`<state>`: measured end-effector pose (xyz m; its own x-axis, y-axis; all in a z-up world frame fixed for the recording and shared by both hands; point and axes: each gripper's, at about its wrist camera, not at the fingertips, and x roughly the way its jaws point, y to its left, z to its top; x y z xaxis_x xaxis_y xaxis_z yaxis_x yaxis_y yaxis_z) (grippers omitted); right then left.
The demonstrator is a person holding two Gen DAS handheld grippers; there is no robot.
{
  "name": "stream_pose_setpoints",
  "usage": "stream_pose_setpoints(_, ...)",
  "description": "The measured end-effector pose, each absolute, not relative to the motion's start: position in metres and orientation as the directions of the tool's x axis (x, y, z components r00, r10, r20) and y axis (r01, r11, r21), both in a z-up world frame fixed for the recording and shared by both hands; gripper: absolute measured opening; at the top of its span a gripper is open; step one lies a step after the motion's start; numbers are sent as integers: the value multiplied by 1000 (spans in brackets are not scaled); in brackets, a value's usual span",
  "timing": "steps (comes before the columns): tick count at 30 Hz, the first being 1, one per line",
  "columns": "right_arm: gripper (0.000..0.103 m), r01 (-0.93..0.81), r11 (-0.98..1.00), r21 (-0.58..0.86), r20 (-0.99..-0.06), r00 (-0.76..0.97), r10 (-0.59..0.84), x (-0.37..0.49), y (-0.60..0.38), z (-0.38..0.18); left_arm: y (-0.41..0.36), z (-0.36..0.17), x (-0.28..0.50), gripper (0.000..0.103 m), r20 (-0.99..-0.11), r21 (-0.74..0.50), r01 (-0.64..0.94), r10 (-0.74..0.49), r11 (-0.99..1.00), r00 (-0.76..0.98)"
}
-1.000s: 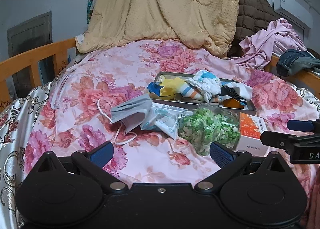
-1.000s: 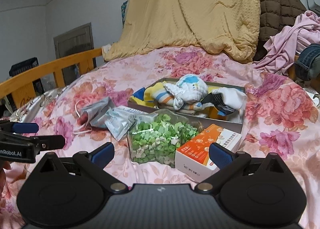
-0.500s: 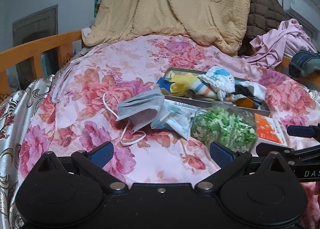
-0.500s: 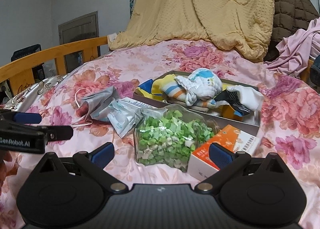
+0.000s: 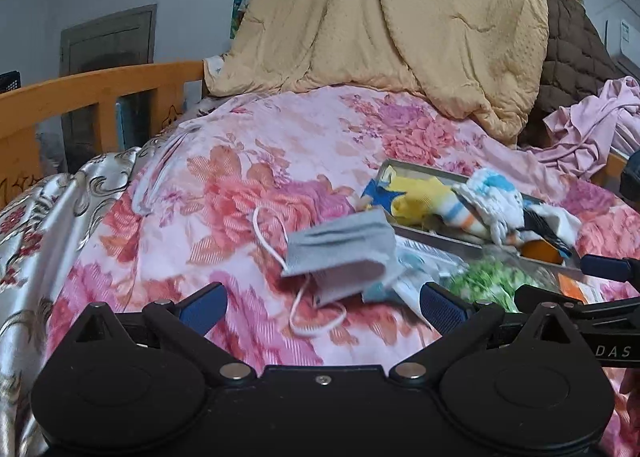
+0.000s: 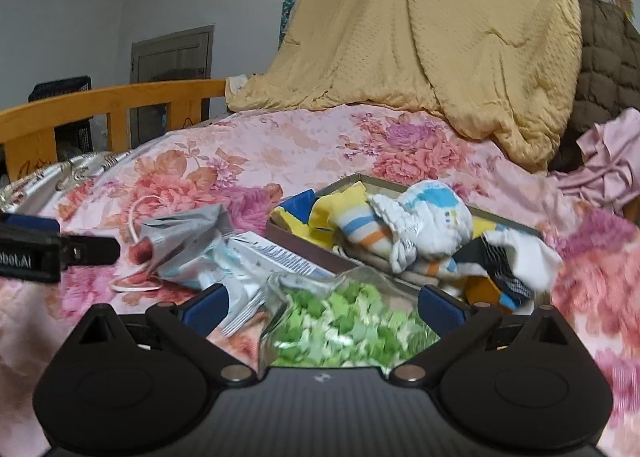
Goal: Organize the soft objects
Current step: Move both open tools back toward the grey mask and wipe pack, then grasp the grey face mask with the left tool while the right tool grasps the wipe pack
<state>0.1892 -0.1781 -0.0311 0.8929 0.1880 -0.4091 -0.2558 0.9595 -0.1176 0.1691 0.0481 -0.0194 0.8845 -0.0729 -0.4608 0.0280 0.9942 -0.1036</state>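
Socks [image 6: 404, 229] heaped in one tray [image 6: 304, 247]; one grey mask [image 5: 340, 253] beside it

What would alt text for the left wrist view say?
The open left gripper hovers just short of a grey face mask lying on a pink floral bedspread. Behind it, a tray holds rolled socks, with a yellow quilt heaped beyond.

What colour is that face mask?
Grey, with white ear loops; the face mask shows best in the left wrist view.
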Motion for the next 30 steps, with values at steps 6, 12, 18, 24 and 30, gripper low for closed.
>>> stream_pose_setpoints(6, 103, -262, 958, -120, -428, 884, 188, 212, -176, -39, 55, -21, 198, 102, -415, -190, 60, -136, 980, 899)
stream_pose_setpoints(12, 103, -305, 942, -143, -438, 873, 216, 221, -165, -46, 54, -21, 224, 102, -387, -238, 116, -204, 964, 899)
stream_pose_setpoints(18, 103, -336, 925, -179, -457, 860, 224, 225, -152, -53, 59, -21, 240, 102, -355, -277, 160, -256, 947, 899)
stream_pose_setpoints(24, 102, -353, 912, -210, -475, 852, 220, 228, -142, -61, 66, -31, 252, 102, -394, -317, 185, -306, 930, 867)
stream_pose_setpoints(30, 102, -375, 891, -254, -478, 850, 221, 235, -129, -64, 68, -43, 257, 102, -407, -332, 210, -340, 920, 848)
